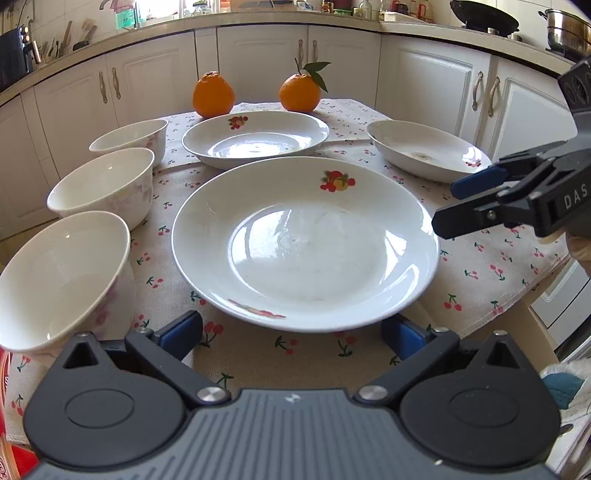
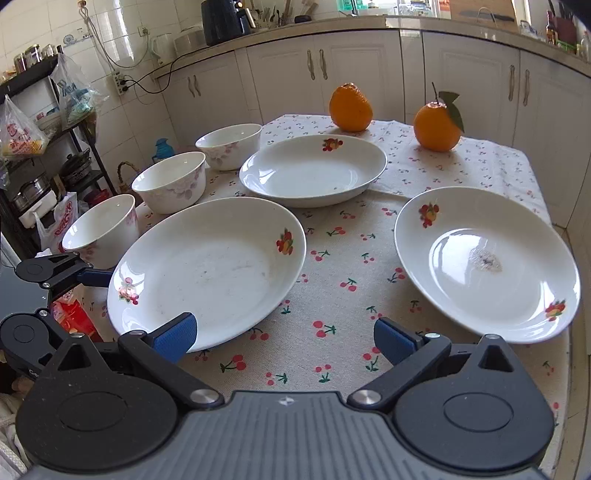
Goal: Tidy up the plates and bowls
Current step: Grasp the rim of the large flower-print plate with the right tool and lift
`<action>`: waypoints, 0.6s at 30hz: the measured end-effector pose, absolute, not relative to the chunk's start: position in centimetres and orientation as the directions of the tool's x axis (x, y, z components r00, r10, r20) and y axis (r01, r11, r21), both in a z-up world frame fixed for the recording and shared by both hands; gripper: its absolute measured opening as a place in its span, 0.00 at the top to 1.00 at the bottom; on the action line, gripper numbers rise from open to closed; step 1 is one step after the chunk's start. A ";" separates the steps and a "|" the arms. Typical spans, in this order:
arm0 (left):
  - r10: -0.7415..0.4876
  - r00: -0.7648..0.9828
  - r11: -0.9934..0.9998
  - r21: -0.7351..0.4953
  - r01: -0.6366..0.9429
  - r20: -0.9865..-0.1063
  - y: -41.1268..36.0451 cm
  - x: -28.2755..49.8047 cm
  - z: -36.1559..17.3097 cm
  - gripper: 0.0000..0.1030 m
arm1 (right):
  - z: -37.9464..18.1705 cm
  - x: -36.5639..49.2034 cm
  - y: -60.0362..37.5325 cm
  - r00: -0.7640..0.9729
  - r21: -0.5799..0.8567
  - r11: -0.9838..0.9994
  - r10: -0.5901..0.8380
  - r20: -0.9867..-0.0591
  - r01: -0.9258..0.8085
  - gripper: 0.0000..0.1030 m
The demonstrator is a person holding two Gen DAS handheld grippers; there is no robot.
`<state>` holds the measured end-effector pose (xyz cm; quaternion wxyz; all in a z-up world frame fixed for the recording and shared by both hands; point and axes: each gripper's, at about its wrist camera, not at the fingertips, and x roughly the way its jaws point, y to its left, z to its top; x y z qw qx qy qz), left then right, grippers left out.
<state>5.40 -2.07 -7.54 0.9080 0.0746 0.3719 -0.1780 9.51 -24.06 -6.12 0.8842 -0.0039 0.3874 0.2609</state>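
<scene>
Item 1, your left gripper point(image 1: 291, 334): jaws spread wide, holding nothing. The near rim of the large plate point(image 1: 303, 243) sits between the blue pads point(image 1: 181, 332), with no pad pressing on it.

Item 2, your right gripper point(image 2: 284, 338): jaws likewise wide apart and empty, over bare cherry-print cloth point(image 2: 332, 280). Its left pad overlaps the near edge of that same large plate in the picture (contact cannot be told).

Item 3, plates: the large plate directly ahead of the left gripper; a second plate point(image 1: 255, 138) beyond it; a third plate point(image 2: 484, 262) ahead and to the right of the right gripper. All three carry small fruit motifs.

Item 4, bowls: three bowls, near point(image 1: 62, 280), middle point(image 1: 103, 184) and far point(image 1: 131, 138), lined up left of the left gripper, all upright.

Item 5, contents: bowls and the two left-hand plates look empty; the third plate has a small pale smear at its centre, plain in the right wrist view, faint in the left.

Item 6, two oranges point(image 1: 213, 94) at the far edge of the cloth, the right one with a leaf.

Item 7, view differences: only the right wrist view shows the shelf rack point(image 2: 48, 155) with hanging bags at far left; only the left shows the steel pot point(image 1: 567, 31) at upper right.
</scene>
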 end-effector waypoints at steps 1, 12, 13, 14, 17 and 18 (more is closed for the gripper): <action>-0.264 0.659 0.926 0.008 0.379 -0.704 -2.1 5.4 -7.5 0.00 | -6.4 9.8 -24.1 0.548 0.218 0.858 0.473 -0.690 -0.466 0.00; -0.246 0.668 0.935 0.010 0.354 -0.703 -2.4 5.5 -7.6 0.00 | -7.5 12.3 -22.4 0.439 0.281 0.810 0.530 -0.726 -0.514 0.00; -0.247 0.668 0.935 0.009 0.355 -0.702 -2.4 5.5 -7.6 0.00 | -7.5 12.6 -22.2 0.434 0.278 0.806 0.532 -0.727 -0.522 0.00; -0.247 0.668 0.935 0.009 0.355 -0.702 -2.4 5.5 -7.6 0.00 | -7.5 12.9 -22.0 0.428 0.275 0.801 0.534 -0.729 -0.531 0.00; -0.250 0.669 0.934 0.007 0.357 -0.700 -2.3 5.5 -7.6 0.00 | -7.5 13.8 -21.2 0.407 0.255 0.787 0.532 -0.743 -0.562 0.00; -0.252 0.669 0.933 0.007 0.359 -0.699 -2.3 5.4 -7.6 0.00 | -7.5 14.1 -20.9 0.399 0.247 0.780 0.531 -0.748 -0.575 0.00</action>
